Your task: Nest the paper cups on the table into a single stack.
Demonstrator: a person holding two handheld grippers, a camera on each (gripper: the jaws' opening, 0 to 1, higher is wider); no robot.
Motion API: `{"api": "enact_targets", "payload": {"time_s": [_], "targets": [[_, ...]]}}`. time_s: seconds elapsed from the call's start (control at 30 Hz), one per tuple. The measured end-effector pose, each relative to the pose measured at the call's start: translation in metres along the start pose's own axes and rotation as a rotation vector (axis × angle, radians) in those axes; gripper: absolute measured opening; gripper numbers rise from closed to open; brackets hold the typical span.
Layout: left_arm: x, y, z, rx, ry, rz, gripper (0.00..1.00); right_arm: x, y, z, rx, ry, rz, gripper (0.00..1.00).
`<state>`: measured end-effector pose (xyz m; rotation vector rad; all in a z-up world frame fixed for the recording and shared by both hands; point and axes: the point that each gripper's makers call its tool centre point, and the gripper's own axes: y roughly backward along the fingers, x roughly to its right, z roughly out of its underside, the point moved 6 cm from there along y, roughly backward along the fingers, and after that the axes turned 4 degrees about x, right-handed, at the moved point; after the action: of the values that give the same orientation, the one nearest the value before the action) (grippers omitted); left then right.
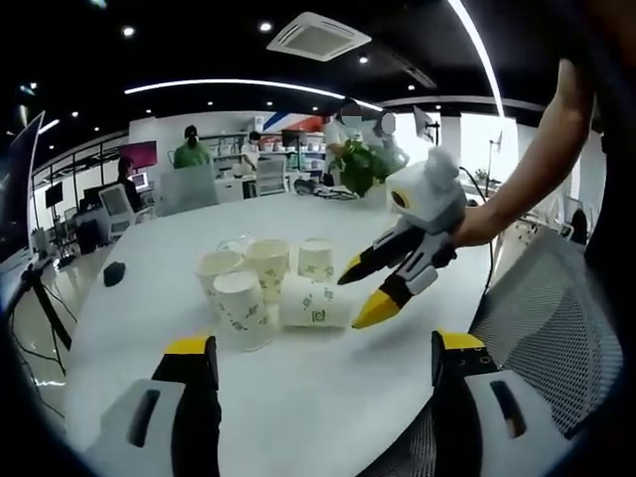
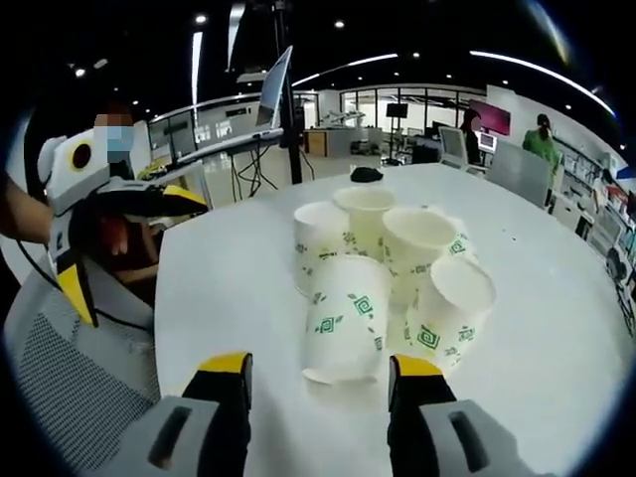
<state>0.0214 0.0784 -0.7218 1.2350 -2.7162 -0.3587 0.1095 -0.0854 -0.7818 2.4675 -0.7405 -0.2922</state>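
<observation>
Several white paper cups with green marks cluster on the white table (image 1: 328,407). Upright ones include a near cup (image 1: 241,308) and a far cup (image 1: 316,258). One cup (image 1: 313,301) lies on its side. My right gripper (image 1: 364,293) comes in from the right, open, with its yellow tips at the lying cup's end. In the right gripper view the lying cup (image 2: 348,318) points its open mouth between the jaws of the right gripper (image 2: 320,366), and upright cups (image 2: 417,248) stand behind it. My left gripper (image 1: 323,348) is open and holds nothing, short of the cluster; it appears again as the left gripper (image 2: 129,243).
A grey mesh chair (image 1: 547,318) stands at the table's edge beside the person's arm (image 1: 537,159). A small black object (image 1: 114,273) lies on the table away from the cups. A green plant (image 1: 363,164) and several people are at the far side.
</observation>
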Motion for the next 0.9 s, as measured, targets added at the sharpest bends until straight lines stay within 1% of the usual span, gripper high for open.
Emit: {"api": "enact_targets", "payload": {"time_s": [0.1, 0.37, 0.43, 0.6, 0.7, 0.77, 0.9], "targets": [[-0.001, 0.0, 0.0, 0.004, 0.004, -0.005, 0.88, 0.002, -0.001, -0.001, -0.004, -0.006, 0.006, 0.52], [-0.001, 0.001, 0.0, 0.006, 0.009, -0.001, 0.86, 0.001, -0.006, -0.01, -0.004, -0.057, 0.013, 0.47], [0.001, 0.001, -0.002, 0.007, 0.011, 0.003, 0.85, 0.0, -0.008, -0.01, -0.007, -0.059, 0.014, 0.44], [0.004, 0.0, -0.005, 0.01, 0.01, 0.022, 0.79, 0.001, -0.009, -0.006, -0.04, -0.056, 0.017, 0.37], [0.004, 0.001, -0.006, 0.008, 0.013, 0.028, 0.76, 0.003, -0.011, -0.006, -0.055, -0.063, 0.018, 0.37], [0.004, 0.001, -0.006, 0.007, 0.014, 0.027, 0.75, 0.005, -0.013, -0.007, -0.058, -0.086, 0.02, 0.39], [0.002, 0.001, -0.005, 0.009, 0.02, 0.021, 0.75, 0.006, -0.017, -0.007, -0.066, -0.114, 0.017, 0.39]]}}
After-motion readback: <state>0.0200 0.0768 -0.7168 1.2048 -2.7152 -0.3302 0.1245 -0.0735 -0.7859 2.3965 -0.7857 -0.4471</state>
